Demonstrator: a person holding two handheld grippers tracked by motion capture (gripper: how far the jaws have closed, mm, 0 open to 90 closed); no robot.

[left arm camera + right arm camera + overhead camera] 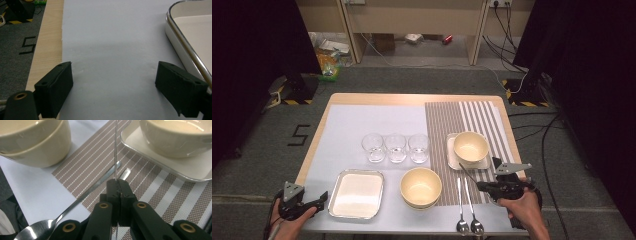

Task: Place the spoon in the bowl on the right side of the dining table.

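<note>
Steel was what my right tool (117, 185) had between its jaws: they were pressed tight on a thin metal rod (116, 150), which stood up and away from the jaw tips above the brown striped placemat (155, 187). In the high view that rod (467, 173) slanted from the right tool (484, 186) up toward the square plate, near the table's right front corner. My left tool (323, 196) rested at the left front edge of the table (314, 145), jaws spread wide with nothing between them, just beside the rectangular metal-rimmed tray (357, 194); in the left gripper view that tray (180, 42) sat close to the right jaw over the pale sheet (112, 50).

Two spoons (468, 210) lay side by side at the front, bowls toward me, handles reaching onto the placemat. Left of them sat two stacked cream bowls (421, 187). Farther back, another cream bowl (470, 147) stood on a square white plate (451, 155), on the placemat. Three clear glasses (395, 148) stood in a row left of it on the pale sheet, touching or nearly so.
</note>
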